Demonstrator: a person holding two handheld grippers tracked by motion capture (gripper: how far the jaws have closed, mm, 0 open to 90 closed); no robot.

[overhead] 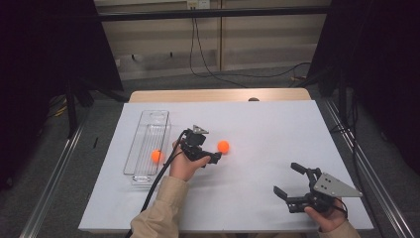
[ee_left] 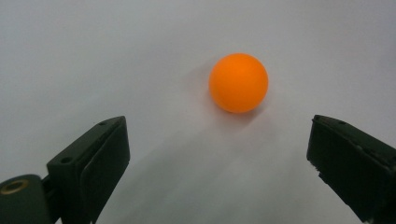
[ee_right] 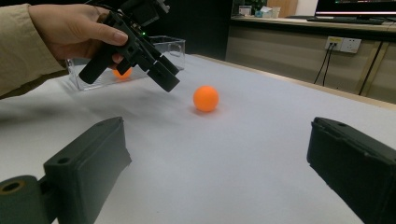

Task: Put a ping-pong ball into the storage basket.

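The left gripper (overhead: 214, 157) hangs low over the desk (overhead: 277, 124) with its jaws spread wide and holding nothing; an orange ball (ee_left: 238, 82) lies on the white surface just ahead of them, a little toward the right-hand jaw in the left gripper view, and apart from both. The ball looks like a light, hard, smooth hollow thing that would roll at a nudge and could squirt out of a pinch, so my judgement is that the jaws should come down either side of its widest part and close gently across the middle. The right gripper (overhead: 287, 182) rests well away near the person's edge of the desk, its jaws likewise wide apart and empty. There are two orange balls: the one before the left jaws and a second ball (overhead: 157, 155) lying inside the clear box (overhead: 148, 119), which stands behind and to the side of the left hand (overhead: 185, 166). One box, two grippers.
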